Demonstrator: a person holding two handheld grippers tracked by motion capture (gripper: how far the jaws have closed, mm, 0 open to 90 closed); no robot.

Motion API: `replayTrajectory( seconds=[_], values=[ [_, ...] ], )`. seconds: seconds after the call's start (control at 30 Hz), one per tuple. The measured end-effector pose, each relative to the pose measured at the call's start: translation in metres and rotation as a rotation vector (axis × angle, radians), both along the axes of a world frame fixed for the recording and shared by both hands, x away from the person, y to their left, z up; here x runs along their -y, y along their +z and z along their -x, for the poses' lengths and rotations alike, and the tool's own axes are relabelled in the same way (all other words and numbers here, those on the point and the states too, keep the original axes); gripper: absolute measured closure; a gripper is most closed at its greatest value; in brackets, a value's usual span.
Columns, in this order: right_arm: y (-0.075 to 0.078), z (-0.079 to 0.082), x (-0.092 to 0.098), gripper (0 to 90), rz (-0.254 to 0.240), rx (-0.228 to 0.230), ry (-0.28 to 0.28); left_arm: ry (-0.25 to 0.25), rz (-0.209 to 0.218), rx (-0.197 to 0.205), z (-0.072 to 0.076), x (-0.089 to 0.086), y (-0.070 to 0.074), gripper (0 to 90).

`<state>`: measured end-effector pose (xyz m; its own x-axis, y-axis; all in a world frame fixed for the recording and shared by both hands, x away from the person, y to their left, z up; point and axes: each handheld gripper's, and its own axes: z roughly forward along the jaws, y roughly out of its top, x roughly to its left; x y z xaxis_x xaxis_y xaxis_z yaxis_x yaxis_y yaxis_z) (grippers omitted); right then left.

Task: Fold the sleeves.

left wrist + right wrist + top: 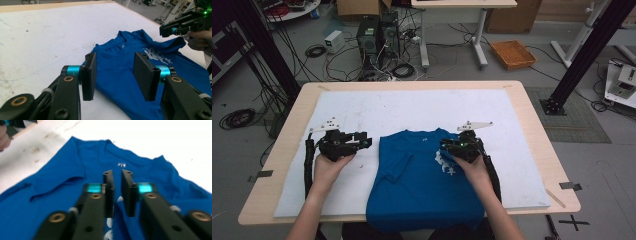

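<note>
The blue cotton T-shirt [424, 180] lies flat, its hem over the near edge of the white-padded table [522, 165]. The right gripper [446, 147], jaws narrowly parted and empty, hovers over the folded sleeve, which may spring back. The left gripper [367, 141], gaping, waits beside the other sleeve.

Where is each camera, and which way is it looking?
High view: above the person's side of the table, looking forward and down at the blue T-shirt; both forearms and both grippers show.
Left gripper view: rides the left gripper, looking across the shirt; its open jaws show, with the other gripper farther off.
Right gripper view: rides the right gripper, looking along the shirt toward the collar; jaws slightly apart, nothing between.
All views share the shirt.
</note>
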<state>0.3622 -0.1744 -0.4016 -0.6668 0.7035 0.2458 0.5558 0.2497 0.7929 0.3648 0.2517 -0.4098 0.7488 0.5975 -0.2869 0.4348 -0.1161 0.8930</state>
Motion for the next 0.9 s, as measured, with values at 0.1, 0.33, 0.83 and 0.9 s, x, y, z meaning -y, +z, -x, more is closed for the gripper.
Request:
replayTrajectory(
  seconds=[0.1, 0.33, 0.83, 0.9],
  values=[
    [0.005, 0.004, 0.011, 75.7, -0.020, 0.030, -0.013, 0.000, -0.002, -0.001, 0.000, 0.000, 0.000, 54.2],
    [0.000, 0.026, 0.059, 74.5, -0.034, 0.048, -0.069, -0.004, -0.010, -0.006, -0.001, 0.002, -0.001, 54.1],
    [-0.030, 0.014, 0.017, 74.1, 0.157, 0.009, 0.044, -0.010, -0.018, -0.015, -0.002, 0.006, -0.003, 54.0],
    [-0.033, 0.009, 0.010, 74.5, 0.188, 0.003, 0.040, -0.010, -0.017, -0.016, -0.002, 0.006, -0.003, 54.0]
  ],
)
